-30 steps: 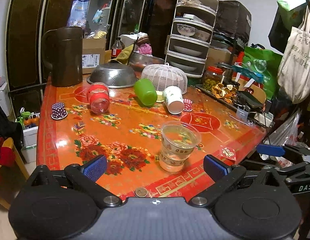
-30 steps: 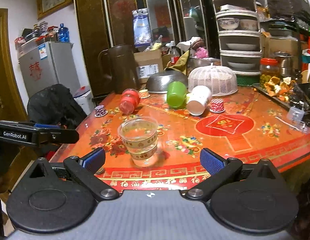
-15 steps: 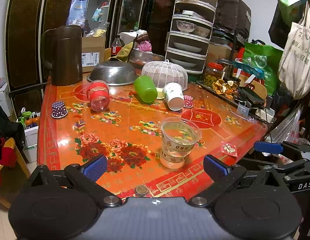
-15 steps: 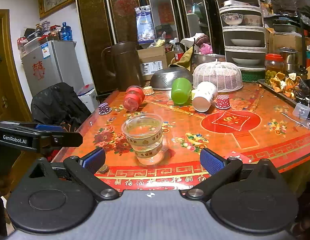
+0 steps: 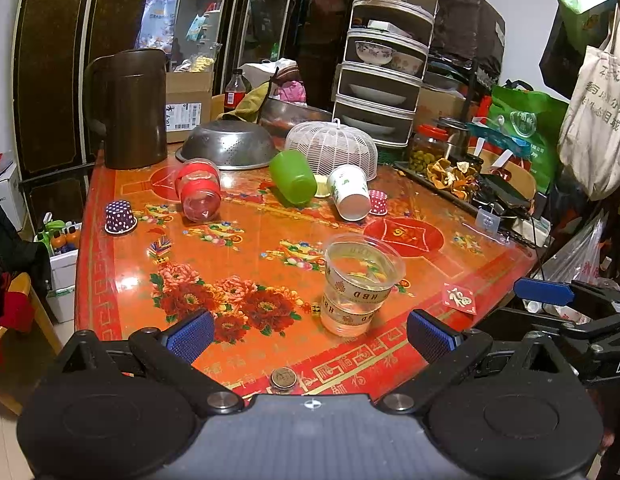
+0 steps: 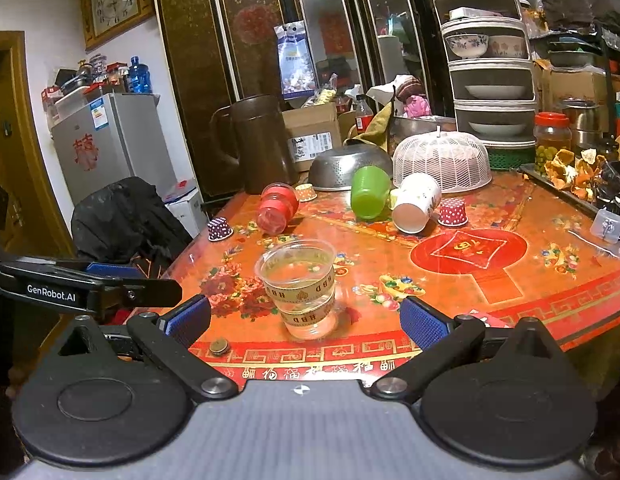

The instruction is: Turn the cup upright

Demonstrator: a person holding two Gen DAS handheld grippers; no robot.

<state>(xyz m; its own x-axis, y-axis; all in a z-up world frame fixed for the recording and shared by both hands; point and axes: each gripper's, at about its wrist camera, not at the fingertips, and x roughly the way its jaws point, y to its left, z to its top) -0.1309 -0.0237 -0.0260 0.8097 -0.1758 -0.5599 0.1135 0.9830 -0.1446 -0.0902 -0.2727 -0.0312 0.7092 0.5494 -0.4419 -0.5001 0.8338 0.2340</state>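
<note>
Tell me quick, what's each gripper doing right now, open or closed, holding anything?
Left gripper: open, holding nothing.
Right gripper: open, holding nothing.

Floral red table, upright clear cup, probably coin

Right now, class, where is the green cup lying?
In the left wrist view the green cup lies on its side at the far end of the table, between the red jar and the white paper cup.
</note>
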